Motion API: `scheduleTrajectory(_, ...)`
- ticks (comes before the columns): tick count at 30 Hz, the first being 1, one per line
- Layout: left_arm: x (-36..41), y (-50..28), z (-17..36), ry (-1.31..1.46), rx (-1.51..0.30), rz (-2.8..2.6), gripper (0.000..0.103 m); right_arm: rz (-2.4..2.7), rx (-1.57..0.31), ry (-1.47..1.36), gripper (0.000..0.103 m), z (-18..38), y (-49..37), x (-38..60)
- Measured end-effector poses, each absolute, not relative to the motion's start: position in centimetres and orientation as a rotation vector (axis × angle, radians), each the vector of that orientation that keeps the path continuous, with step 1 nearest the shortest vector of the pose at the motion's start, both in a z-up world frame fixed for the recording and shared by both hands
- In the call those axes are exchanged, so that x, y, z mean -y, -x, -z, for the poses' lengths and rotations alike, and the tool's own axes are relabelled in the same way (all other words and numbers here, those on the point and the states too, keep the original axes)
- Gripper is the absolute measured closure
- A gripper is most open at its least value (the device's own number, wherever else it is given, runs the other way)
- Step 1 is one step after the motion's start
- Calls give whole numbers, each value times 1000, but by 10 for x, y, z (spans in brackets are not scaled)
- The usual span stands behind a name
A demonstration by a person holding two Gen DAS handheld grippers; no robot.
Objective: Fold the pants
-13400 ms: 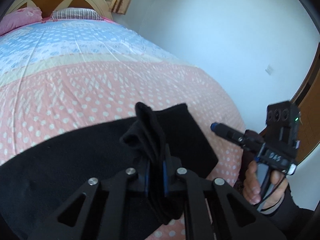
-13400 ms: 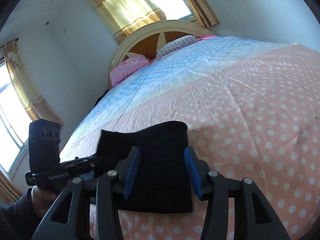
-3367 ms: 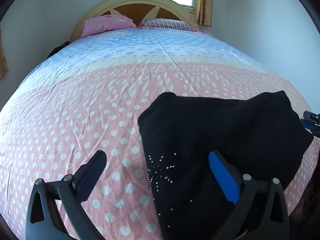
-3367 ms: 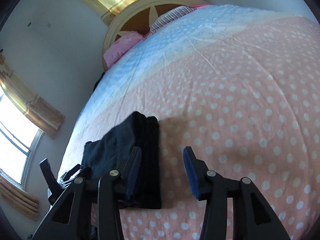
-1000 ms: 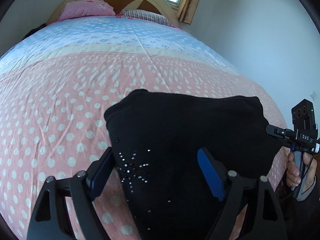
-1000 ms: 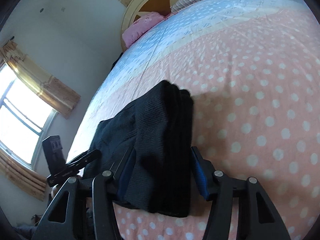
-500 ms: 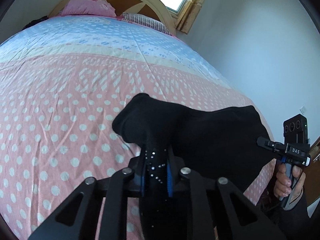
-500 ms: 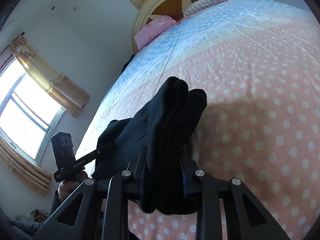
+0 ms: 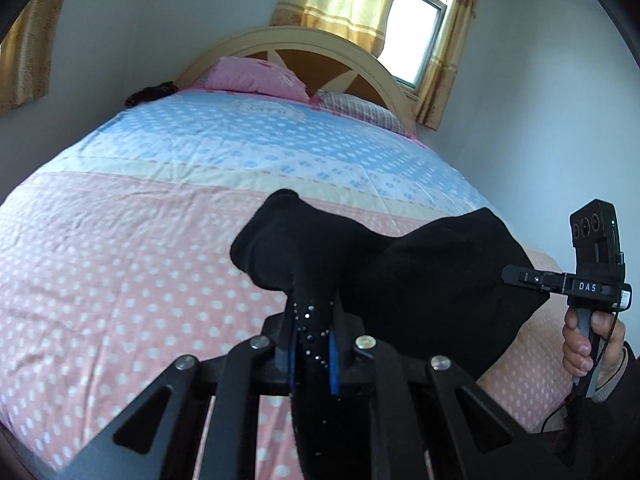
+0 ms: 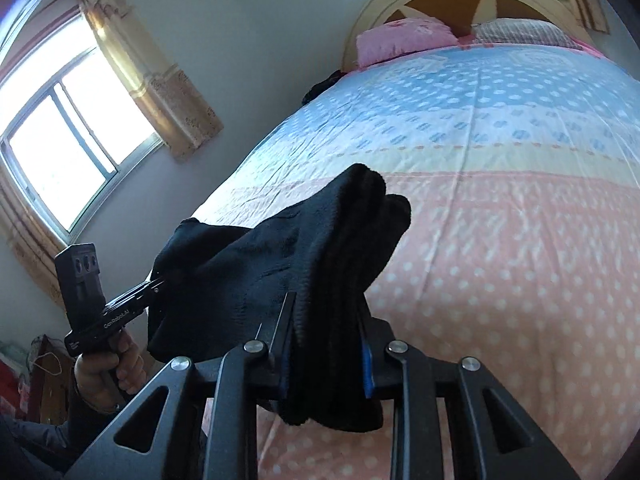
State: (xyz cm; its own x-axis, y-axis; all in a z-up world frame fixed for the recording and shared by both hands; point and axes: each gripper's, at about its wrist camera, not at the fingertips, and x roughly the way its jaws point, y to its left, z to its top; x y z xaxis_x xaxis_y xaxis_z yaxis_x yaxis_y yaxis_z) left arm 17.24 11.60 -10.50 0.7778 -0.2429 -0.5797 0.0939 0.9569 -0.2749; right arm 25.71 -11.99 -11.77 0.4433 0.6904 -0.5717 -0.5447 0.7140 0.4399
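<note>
The folded black pants (image 9: 400, 276) hang in the air above the foot of the bed, stretched between both grippers. My left gripper (image 9: 312, 348) is shut on one end, where small silver studs show between the blue pads. My right gripper (image 10: 326, 354) is shut on the thick folded edge at the other end of the pants (image 10: 312, 248). In the left wrist view the right gripper (image 9: 520, 276) comes in from the right, a hand (image 9: 588, 344) on its grip. In the right wrist view the left gripper (image 10: 148, 292) shows at left, its tips hidden in the cloth.
The bed (image 9: 140, 240) has a dotted cover, pink near me and blue further back. A pink pillow (image 9: 256, 78) and a striped pillow (image 9: 356, 108) lie by the arched headboard (image 9: 288, 40). Curtained windows (image 10: 68, 132) are behind and to the left.
Both grippers closed on the ends of the pants and lifted them off the bed. The views now tilt up toward the headboard and windows.
</note>
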Motion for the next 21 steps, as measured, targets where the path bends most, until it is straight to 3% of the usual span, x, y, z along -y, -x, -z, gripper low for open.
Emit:
scheduleTrajectory(9,-201,-161,116,293,-641,-7,91,-878,-839,-167,77,139,-294,10)
scheduleTrajectory(16,-230,-170,160,309,-717,-55,89,-845,-930,-224,77,182,-319,-9)
scheduleTrajectory(18,-230,-176,175,295,-742,-90,80,-829,-955,-243,75,193,-322,-6)
scheduleTrajectory(20,-228,-174,183,285,-732,-131,55,-821,-978,-270,72,201,-324,0)
scheduleTrajectory(21,-228,-173,184,275,-728,-152,49,-808,-987,-278,65,203,-325,4)
